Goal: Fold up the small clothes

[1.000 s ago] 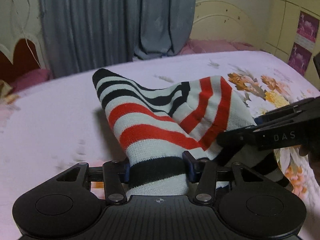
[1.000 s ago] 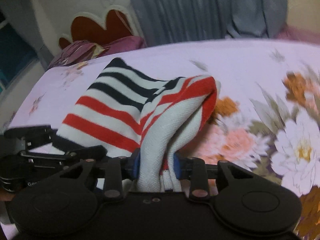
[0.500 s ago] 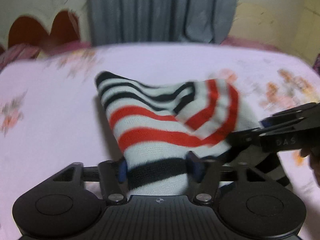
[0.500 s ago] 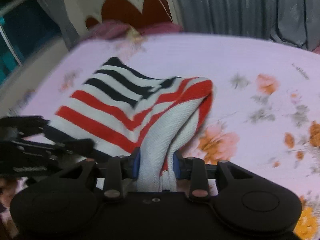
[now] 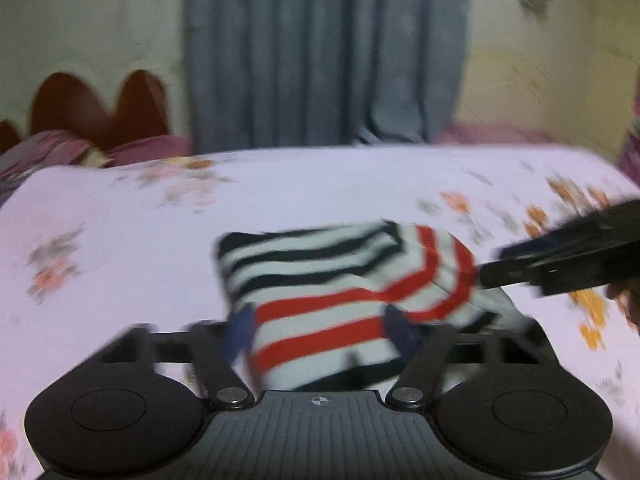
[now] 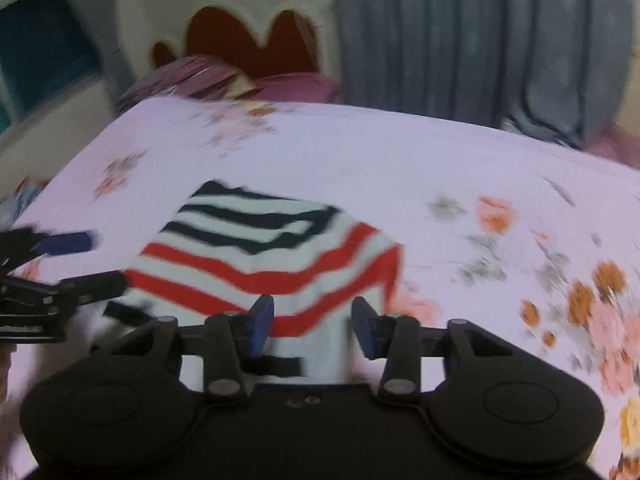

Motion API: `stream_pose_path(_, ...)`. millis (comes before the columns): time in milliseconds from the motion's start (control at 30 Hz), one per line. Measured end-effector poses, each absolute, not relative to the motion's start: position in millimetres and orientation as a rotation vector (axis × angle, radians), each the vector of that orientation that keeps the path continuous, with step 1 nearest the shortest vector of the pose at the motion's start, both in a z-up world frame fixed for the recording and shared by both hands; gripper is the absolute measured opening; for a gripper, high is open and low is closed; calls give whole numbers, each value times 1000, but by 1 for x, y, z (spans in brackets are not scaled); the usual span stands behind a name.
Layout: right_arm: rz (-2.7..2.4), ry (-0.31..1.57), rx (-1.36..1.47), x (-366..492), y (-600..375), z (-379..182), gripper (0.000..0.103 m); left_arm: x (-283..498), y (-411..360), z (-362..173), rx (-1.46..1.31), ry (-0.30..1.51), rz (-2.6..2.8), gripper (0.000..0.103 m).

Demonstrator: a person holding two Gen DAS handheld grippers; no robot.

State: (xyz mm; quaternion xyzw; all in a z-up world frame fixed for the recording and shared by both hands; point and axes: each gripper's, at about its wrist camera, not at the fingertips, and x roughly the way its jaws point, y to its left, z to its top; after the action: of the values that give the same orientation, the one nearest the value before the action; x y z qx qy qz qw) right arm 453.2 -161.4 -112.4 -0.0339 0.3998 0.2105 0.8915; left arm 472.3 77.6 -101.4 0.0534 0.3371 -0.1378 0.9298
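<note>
A small knit garment (image 5: 340,280) with white, red and black stripes lies folded on the pink floral bed sheet (image 5: 140,248). Its near edge sits between the blue pads of my left gripper (image 5: 318,330), whose jaws are closing and do not pinch it. From the right wrist the garment (image 6: 264,252) runs in between the pads of my right gripper (image 6: 313,324), whose jaws are opening with a slight gap to the cloth. The right gripper (image 5: 520,264) reaches the garment's right side. The left gripper (image 6: 92,264) stands with fingers apart at its left corner. Both views are blurred.
Grey curtains (image 5: 320,60) hang behind the bed. A dark red scalloped headboard (image 6: 248,36) and purple pillows (image 6: 224,80) are at the far left end. The flowered sheet (image 6: 520,240) stretches bare around the garment.
The garment has gone from held up in a tent shape to lying low and flat on the sheet. Both grippers swung sideways across the bed. The right pads have spread slightly.
</note>
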Motion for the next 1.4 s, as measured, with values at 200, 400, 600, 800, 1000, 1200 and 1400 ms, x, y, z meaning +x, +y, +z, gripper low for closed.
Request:
stream_pose_path(200, 355, 917, -267, 458, -140, -158, 8, 489, 61, -145, 123, 808, -318, 43)
stream_pose_path(400, 332, 896, -252, 444, -139, -139, 20, 466, 65, -130, 141, 793, -311, 43)
stream_pose_path(600, 428, 879, -249, 399, -141, -126, 17, 416, 78, -116, 68, 788, -267, 43)
stream_pose_path(800, 411, 960, -278, 399, -141, -161, 0, 400, 75, -150, 111, 841, -224, 43)
stream_pose_path(1000, 409, 943, -208, 396, -152, -165, 0, 392, 67, -147, 147, 835, -181, 43)
stream_pose_path(1200, 379, 872, -156, 353, -176, -131, 18, 354, 69, -123, 106, 802, -134, 44)
stream_pose_path(1400, 360, 820, -43, 312, -215, -113, 30, 313, 54, -102, 94, 748, -113, 44)
